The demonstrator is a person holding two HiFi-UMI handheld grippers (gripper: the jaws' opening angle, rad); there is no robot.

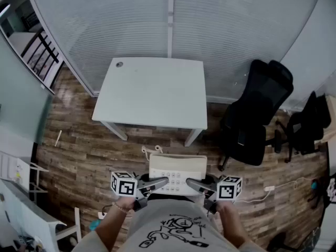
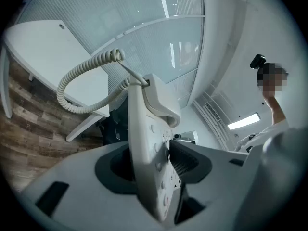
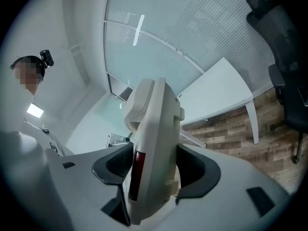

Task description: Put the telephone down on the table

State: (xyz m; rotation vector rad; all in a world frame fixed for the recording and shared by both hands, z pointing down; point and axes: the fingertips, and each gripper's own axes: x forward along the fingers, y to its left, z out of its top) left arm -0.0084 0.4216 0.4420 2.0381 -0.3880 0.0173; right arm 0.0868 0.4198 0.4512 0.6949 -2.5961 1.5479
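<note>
Holding telephone (image 1: 177,172) by side edges: left gripper (image 1: 159,182) clamped on left edge, right gripper (image 1: 195,184) clamped on right edge. Unit over floor (image 1: 79,151), short of table (image 1: 152,88). Rigid plastic shell, probably light; handset (image 2: 161,100) likely loose, so keep level. Left gripper view shows coiled cord (image 2: 79,83) looping free; head view alone shows both grips together.

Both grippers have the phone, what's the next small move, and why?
Probably carry the telephone forward over the table. The left gripper and right gripper clamp its sides, but it hangs above the floor, short of the table's near edge, so lowering now would likely miss.
</note>
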